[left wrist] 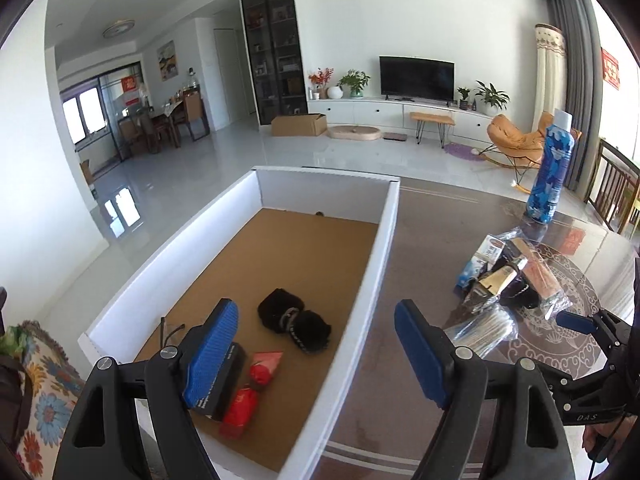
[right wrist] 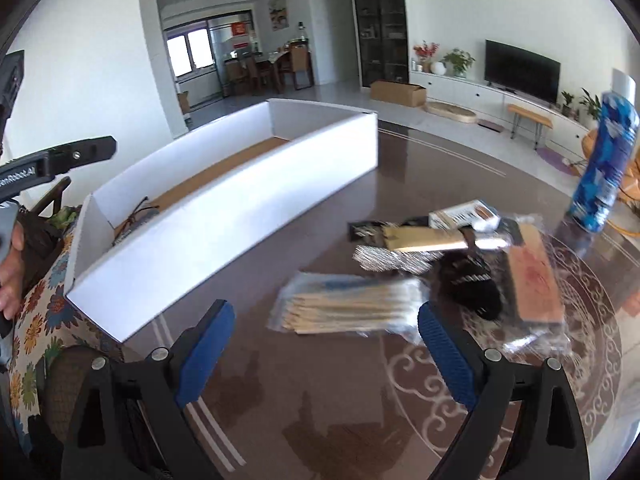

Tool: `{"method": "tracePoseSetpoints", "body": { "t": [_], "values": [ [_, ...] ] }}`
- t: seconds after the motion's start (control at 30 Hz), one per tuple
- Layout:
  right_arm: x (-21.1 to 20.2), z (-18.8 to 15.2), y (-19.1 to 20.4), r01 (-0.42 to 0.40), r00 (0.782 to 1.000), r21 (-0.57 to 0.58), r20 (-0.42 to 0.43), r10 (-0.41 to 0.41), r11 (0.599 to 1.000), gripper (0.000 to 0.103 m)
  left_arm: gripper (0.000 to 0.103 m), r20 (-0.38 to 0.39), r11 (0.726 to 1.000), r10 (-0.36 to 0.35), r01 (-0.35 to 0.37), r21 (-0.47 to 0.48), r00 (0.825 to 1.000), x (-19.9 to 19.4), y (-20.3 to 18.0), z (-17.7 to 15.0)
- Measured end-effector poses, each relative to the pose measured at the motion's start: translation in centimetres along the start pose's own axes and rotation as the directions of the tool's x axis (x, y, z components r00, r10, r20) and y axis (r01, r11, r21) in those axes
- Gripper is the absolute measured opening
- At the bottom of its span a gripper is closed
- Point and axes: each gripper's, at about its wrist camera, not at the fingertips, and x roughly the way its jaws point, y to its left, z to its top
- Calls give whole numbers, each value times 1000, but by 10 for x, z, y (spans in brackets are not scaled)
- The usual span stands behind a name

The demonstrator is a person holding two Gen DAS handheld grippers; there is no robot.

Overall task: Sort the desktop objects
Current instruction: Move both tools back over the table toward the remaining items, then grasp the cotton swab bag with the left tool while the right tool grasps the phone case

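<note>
The white box [left wrist: 384,240] sits on the dark table [left wrist: 432,240], holding black socks [left wrist: 294,322], red packets [left wrist: 248,396] and a black case [left wrist: 224,380]; my left gripper [left wrist: 316,354] hangs over it, released and empty; my right gripper [right wrist: 324,354], also released, hovers before the bagged chopsticks [right wrist: 352,308] in the unsorted pile; a blue can [right wrist: 604,164] stands beyond.

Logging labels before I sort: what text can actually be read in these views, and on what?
"D A S": on the right tool's black body, seen from the left wrist.
"onRobot.AI", start cut off: on the left tool's arm.
Print on the black box, black pouches and table packets: too small or blurred.
</note>
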Motion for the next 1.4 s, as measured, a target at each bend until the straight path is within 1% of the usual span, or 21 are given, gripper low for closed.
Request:
{"method": "tracePoseSetpoints", "body": {
  "t": [0.03, 0.07, 0.13, 0.17, 0.27, 0.33, 0.37, 0.4, 0.43, 0.5, 0.63, 0.73, 0.8, 0.97, 1.03, 1.1, 1.13, 1.2, 1.27, 1.33, 1.4],
  "values": [
    [-9, -18, -28, 42, 999, 49, -11, -41, 998, 94, 80, 5, 1000, -4, 4, 15, 1000, -3, -9, 1],
    [-9, -18, -28, 42, 999, 49, -11, -41, 998, 94, 80, 10, 1000, -9, 8, 27, 1000, -6, -16, 2],
    [-17, -33, -53, 68, 998, 100, -20, -66, 993, 94, 80, 22, 999, -11, 10, 52, 1000, -11, -30, 4],
    [-26, -47, -75, 94, 996, 146, -22, -92, 985, 94, 80, 27, 998, -10, 8, 64, 1000, -13, -36, 5],
    [-39, -65, -101, 122, 993, 190, -31, -118, 974, 94, 80, 28, 996, -21, 18, 87, 999, -18, -53, 6],
    [-43, -73, -104, 133, 991, 197, -33, -129, 971, 94, 80, 14, 995, -41, 39, 95, 999, -19, -64, 2],
    [-47, -86, -113, 153, 988, 205, -35, -149, 967, 94, 84, -3, 994, -55, 55, 99, 998, -17, -69, -2],
    [-47, -86, -113, 153, 988, 205, -35, -149, 967, 94, 92, -28, 992, -76, 78, 102, 997, -13, -76, -7],
    [-51, -98, -119, 173, 985, 209, -48, -166, 962, 94, 94, -57, 989, -102, 108, 105, 993, -9, -83, -13],
    [-52, -110, -124, 182, 983, 214, -60, -173, 960, 94, 94, -118, 979, -153, 167, 121, 981, 4, -100, -31],
    [-56, -124, -129, 196, 980, 215, -75, -184, 957, 94, 94, -256, 956, -190, 239, 173, 948, 36, -139, -77],
    [-60, -133, -133, 202, 979, 217, -74, -191, 955, 94, 94, -340, 947, -198, 269, 176, 919, 60, -156, -106],
    [-61, -139, -135, 208, 978, 222, -72, -197, 953, 94, 94, -365, 946, -192, 271, 179, 911, 71, -160, -120],
    [-59, -145, -136, 224, 974, 246, -79, -211, 943, 94, 94, -374, 951, -173, 253, 176, 911, 89, -157, -126],
    [-56, -145, -137, 275, 961, 259, -102, -257, 926, 94, 94, -363, 954, -187, 257, 156, 913, 93, -155, -123],
    [-52, -145, -138, 290, 956, 259, -123, -267, 921, 94, 94, -354, 954, -196, 261, 146, 915, 97, -154, -119],
    [-46, -144, -137, 318, 945, 248, -161, -285, 915, 94, 94, -351, 954, -200, 264, 145, 915, 100, -155, -117],
    [-43, -143, -135, 330, 940, 230, -171, -295, 916, 95, 94, -341, 949, -213, 276, 150, 916, 105, -157, -112],
    [-37, -142, -127, 351, 929, 169, -190, -319, 921, 99, 94, -317, 944, -226, 288, 163, 921, 109, -160, -106],
    [-37, -142, -125, 358, 926, 155, -186, -328, 921, 99, 94, -286, 939, -241, 298, 174, 927, 114, -161, -101],
    [-37, -142, -125, 358, 926, 156, -185, -329, 920, 99, 94, -270, 929, -258, 314, 193, 928, 121, -164, -95]
  ]
}}
